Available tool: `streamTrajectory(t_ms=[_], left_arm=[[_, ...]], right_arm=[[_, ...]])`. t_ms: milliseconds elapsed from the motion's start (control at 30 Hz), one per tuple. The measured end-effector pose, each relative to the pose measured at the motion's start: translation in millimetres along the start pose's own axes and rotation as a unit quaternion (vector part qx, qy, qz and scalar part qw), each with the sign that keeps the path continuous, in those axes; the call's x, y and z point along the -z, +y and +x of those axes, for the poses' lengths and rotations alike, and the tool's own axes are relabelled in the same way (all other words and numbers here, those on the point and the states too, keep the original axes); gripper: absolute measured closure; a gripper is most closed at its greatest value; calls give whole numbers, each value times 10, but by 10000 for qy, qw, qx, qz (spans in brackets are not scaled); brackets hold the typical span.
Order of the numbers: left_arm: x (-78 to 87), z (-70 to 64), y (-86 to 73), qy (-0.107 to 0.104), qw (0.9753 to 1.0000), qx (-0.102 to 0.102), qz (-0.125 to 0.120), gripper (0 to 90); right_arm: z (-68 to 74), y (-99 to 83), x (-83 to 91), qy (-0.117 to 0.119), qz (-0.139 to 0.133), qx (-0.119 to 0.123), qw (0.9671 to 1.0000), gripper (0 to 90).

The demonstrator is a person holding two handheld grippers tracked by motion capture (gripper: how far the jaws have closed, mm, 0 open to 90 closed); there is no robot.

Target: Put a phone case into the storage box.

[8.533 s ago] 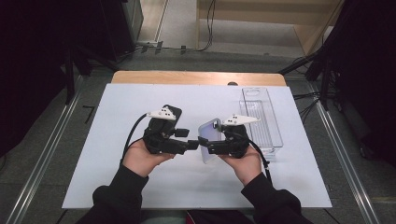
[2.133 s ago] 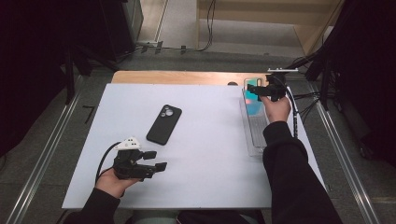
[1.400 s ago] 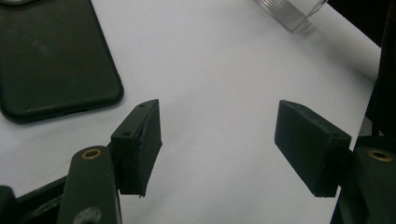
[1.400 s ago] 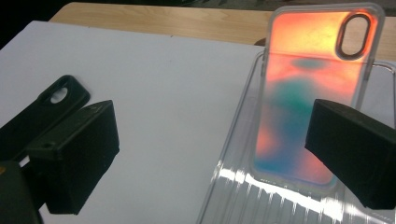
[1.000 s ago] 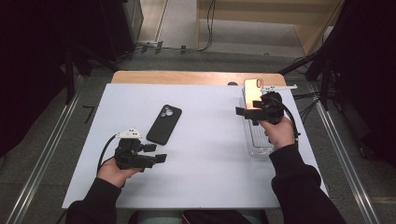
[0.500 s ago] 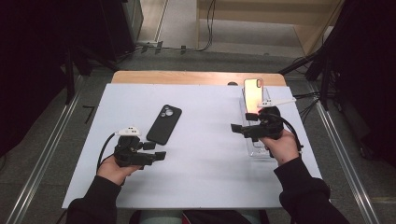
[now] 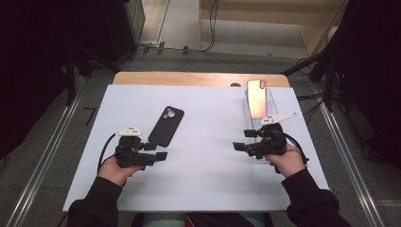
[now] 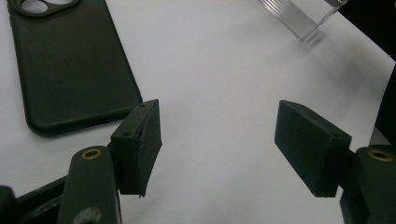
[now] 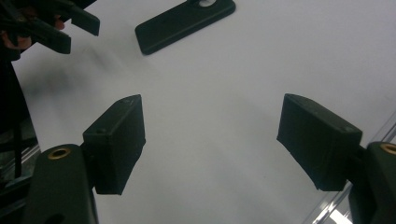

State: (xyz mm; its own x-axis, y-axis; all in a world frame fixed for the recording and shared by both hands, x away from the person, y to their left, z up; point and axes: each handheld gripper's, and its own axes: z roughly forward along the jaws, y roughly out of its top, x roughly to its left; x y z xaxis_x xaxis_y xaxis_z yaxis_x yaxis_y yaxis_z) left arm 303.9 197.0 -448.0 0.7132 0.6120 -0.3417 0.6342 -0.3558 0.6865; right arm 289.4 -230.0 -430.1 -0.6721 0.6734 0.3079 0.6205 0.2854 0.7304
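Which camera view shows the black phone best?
The high view: the whole black phone lies flat on the white table, camera end away. The left gripper view shows most of it, cut off at the top edge; the right gripper view shows one end.

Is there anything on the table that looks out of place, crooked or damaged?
Nothing looks damaged or spilled. The black phone case lies flat but at a slant on the white mat. The shiny case sits in the clear tray, propped up rather than flat. Both claws, left and right, are open and hold nothing.
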Motion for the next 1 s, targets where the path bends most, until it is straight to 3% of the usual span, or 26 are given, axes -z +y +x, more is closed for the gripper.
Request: streamTrajectory(t_ms=[233,1000], left_arm=[[5,-12,5,-7,10000,7,-14,318],[7,-9,31,51,10000,25,8,318]], right_arm=[[91,-151,5,67,117,271,9995,222],[85,-600,129,203,324,287,9989,222]])
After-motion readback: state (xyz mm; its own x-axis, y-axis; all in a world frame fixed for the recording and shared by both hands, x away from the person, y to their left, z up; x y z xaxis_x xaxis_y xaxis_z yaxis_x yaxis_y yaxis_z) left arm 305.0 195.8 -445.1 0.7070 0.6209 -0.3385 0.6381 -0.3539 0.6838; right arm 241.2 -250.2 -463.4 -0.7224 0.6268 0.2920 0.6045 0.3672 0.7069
